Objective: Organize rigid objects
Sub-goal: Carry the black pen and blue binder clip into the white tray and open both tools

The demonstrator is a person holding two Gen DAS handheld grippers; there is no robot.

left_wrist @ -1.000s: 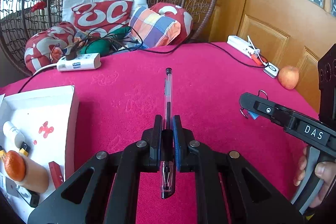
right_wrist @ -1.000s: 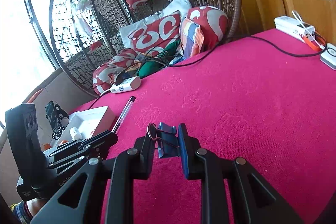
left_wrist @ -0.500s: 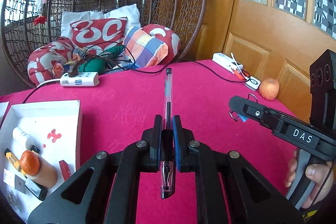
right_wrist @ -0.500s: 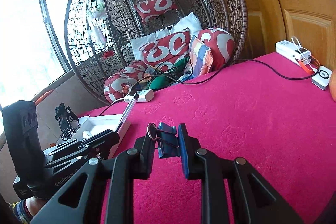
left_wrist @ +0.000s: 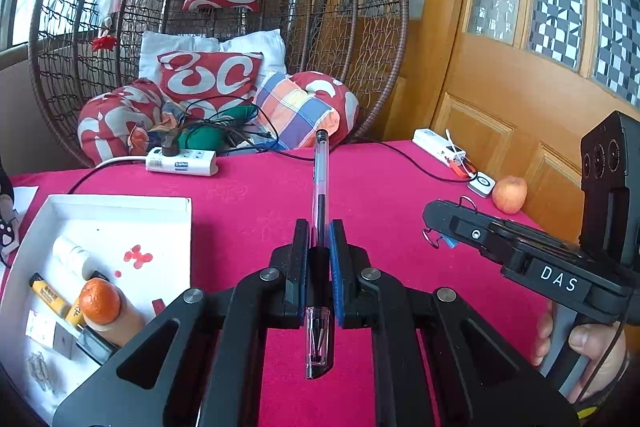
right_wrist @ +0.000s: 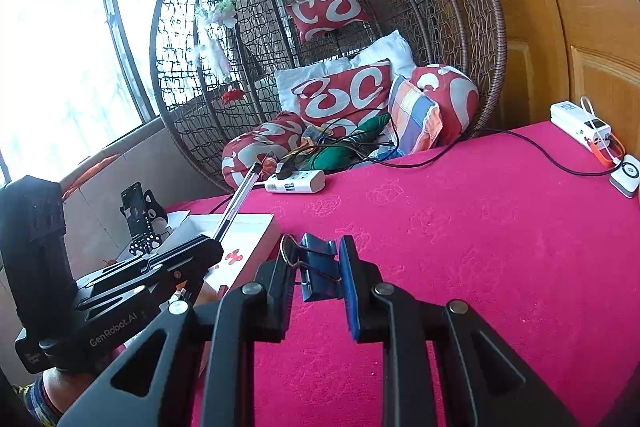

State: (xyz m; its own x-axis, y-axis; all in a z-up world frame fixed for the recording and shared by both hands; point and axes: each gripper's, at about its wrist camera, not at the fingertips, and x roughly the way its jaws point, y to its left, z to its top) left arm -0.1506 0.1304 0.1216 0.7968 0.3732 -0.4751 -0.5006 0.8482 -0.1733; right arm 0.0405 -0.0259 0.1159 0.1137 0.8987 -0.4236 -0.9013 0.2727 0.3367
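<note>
A: Logging the clear plastic ballpoint pen with the black cap (left_wrist: 320, 187). The left gripper (left_wrist: 319, 239) is pinching it about a third of the way up from the nib, pads pressed together on the barrel. The long axis is running straight ahead along the fingers, capped end leading, and the whole pen is hanging in the air above the table.

B: And the other load?

A: The right gripper (right_wrist: 318, 259) is clamping a blue metal binder clip with wire handles (right_wrist: 318, 273). The jaws are nearly together on the clip body, one wire loop is poking out on the left side, and the clip is also clear of the cloth.

B: Which way is the destination lying?

A: The shallow white cardboard box (left_wrist: 120, 201) is sitting to the left of both tools. In the left wrist view it is lying just left of the pen; in the right wrist view it is showing beyond the left gripper. My judgement: the left hand is nearer, so the pen is likely going in first, swung leftward and angled to fit.

B: Surfaces?

A: The magenta embossed tablecloth (right_wrist: 500, 247) looks soft and grippy. The pen is smooth and slender and could pivot in the pads. The box is already holding an orange (left_wrist: 100, 301) on a tan rounded object, among other small things.
</note>
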